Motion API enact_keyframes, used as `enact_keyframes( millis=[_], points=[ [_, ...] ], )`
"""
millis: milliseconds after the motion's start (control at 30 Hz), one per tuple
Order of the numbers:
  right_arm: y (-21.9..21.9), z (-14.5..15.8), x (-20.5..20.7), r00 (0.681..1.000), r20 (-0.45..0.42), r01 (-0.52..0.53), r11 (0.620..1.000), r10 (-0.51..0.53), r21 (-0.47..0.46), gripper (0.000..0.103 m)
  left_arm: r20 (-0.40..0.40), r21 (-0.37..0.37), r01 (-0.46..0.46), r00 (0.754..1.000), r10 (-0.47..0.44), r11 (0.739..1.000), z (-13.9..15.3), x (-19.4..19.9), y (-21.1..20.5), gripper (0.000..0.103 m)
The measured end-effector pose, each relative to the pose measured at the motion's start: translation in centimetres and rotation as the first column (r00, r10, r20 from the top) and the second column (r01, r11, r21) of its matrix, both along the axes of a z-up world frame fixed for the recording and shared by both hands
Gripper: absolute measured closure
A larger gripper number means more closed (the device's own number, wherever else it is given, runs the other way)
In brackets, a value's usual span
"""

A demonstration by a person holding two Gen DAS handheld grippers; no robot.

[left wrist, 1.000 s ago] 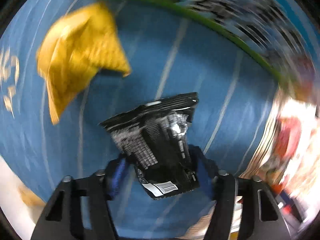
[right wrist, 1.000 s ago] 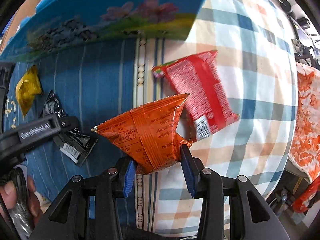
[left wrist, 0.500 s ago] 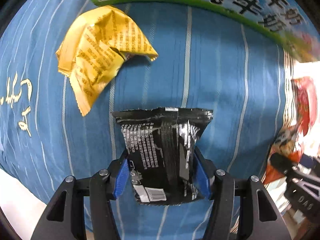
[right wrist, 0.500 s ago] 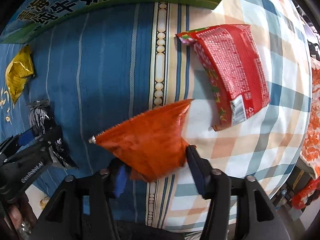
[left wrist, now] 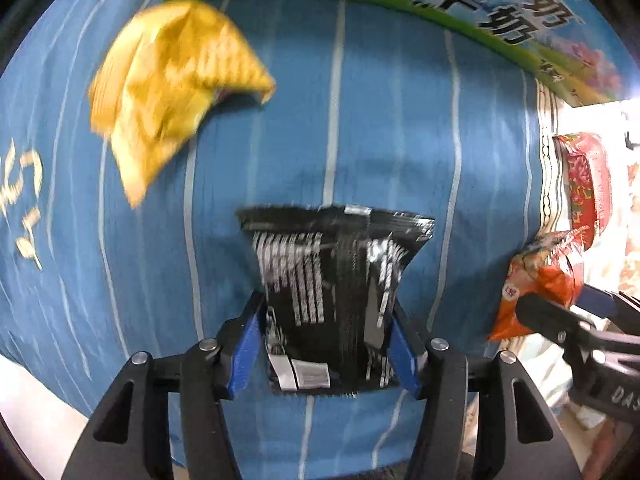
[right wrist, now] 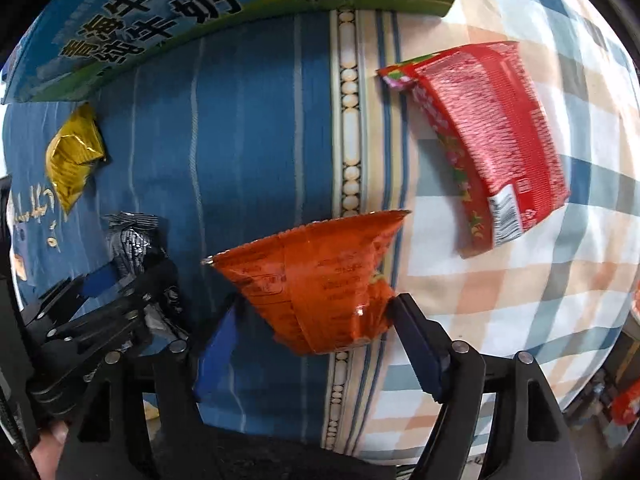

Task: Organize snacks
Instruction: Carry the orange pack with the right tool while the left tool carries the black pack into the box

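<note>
Between the blue pads of our left gripper (left wrist: 326,344), in the left wrist view, sits a black packet (left wrist: 334,292), clamped across its lower half. Its long axis runs away from us along the fingers, the wide sealed edge pointing toward the milk carton (left wrist: 440,20) lying across the top. The packet hangs over a blue striped cloth (left wrist: 360,120). A yellow packet (left wrist: 168,92), blurred, lies on the cloth to the upper left, well apart. At the right edge we see our right gripper (left wrist: 568,312) reaching in from the right, closed on an orange packet (left wrist: 540,280), with a red packet (left wrist: 588,184) beyond it.

Seen from the right wrist, our right gripper (right wrist: 316,328) pinches the orange packet (right wrist: 316,284) at its narrow end; the packet fans out forward, its serrated edge tilted up to the right. It hangs over the seam where the blue cloth (right wrist: 256,128) meets a plaid cloth (right wrist: 540,320). The red packet (right wrist: 484,140) lies flat on the plaid, its long axis slanting from upper left to lower right. The left gripper (right wrist: 120,280) enters from the lower left, angled toward the carton (right wrist: 160,12), holding the black packet (right wrist: 132,240); the yellow packet (right wrist: 74,156) lies beyond it. A fingertip (right wrist: 52,444) shows at the bottom left corner.
</note>
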State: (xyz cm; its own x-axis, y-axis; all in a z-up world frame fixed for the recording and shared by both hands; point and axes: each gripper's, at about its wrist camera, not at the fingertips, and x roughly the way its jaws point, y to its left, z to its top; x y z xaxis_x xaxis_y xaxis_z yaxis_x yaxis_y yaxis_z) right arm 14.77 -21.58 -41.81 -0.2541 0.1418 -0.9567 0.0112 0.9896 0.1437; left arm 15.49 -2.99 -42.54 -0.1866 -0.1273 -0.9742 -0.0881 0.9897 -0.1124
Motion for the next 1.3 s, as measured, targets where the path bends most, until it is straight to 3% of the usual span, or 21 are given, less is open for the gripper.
enact_keyframes(
  millis=[200, 233, 333, 433, 700, 833, 1033, 1133, 1200, 1300],
  points=[
    [-0.3, -0.5, 0.1, 1.0, 0.007, -0.017, 1.0, 0.017, -0.021, 0.027, 0.028, 0.035, -0.011, 1.0, 0.01, 0.999, -0.4, -1.5, 1.1, 0.051],
    [-0.4, -0.5, 0.0, 1.0, 0.02, -0.014, 0.999, 0.015, -0.04, 0.042, 0.034, 0.048, -0.006, 0.999, 0.005, 0.999, 0.0, -1.2, 0.7, 0.054],
    [-0.7, -0.5, -0.4, 0.999, 0.039, -0.005, 0.999, 0.008, -0.054, 0.051, 0.065, 0.078, 0.022, 0.998, -0.027, 0.997, 0.2, -1.7, -0.7, 0.058],
    [0.0, 0.7, -0.2, 0.998, 0.061, -0.018, 0.998, 0.021, -0.059, 0.068, 0.1, 0.099, 0.029, 0.994, -0.039, 0.995, 1.5, -2.1, -1.2, 0.059],
    [-0.3, 3.9, 0.0, 0.996, 0.089, -0.006, 1.0, 0.009, -0.028, 0.069, 0.225, 0.127, 0.055, 0.971, -0.083, 0.99, 7.4, -3.0, -3.2, 0.059],
    [-0.8, 7.6, 0.3, 0.992, 0.128, 0.0, 0.999, -0.005, 0.038, 0.069, 0.291, 0.093, 0.051, 0.954, -0.076, 0.994, 11.5, -3.4, -3.9, 0.059],
    [-1.2, 17.0, 2.8, 0.967, 0.253, -0.018, 0.991, -0.017, 0.135, 0.069, 0.403, 0.016, 0.05, 0.914, -0.052, 0.999, 20.6, -0.3, -3.0, 0.059],
    [-1.5, 20.8, 4.8, 0.952, 0.307, -0.031, 0.988, -0.018, 0.154, 0.069, 0.448, 0.004, 0.064, 0.892, -0.059, 0.998, 24.6, 4.0, -2.4, 0.059],
    [-1.3, 23.2, 6.7, 0.94, 0.342, -0.039, 0.989, -0.012, 0.142, 0.069, 0.471, 0.037, 0.071, 0.878, -0.08, 0.997, 26.1, 7.1, -2.1, 0.059],
    [-0.9, 24.9, 9.9, 0.93, 0.368, -0.034, 0.993, -0.008, 0.109, 0.069, 0.475, 0.092, 0.069, 0.874, -0.104, 0.993, 26.3, 12.1, -0.4, 0.059]
  ],
)
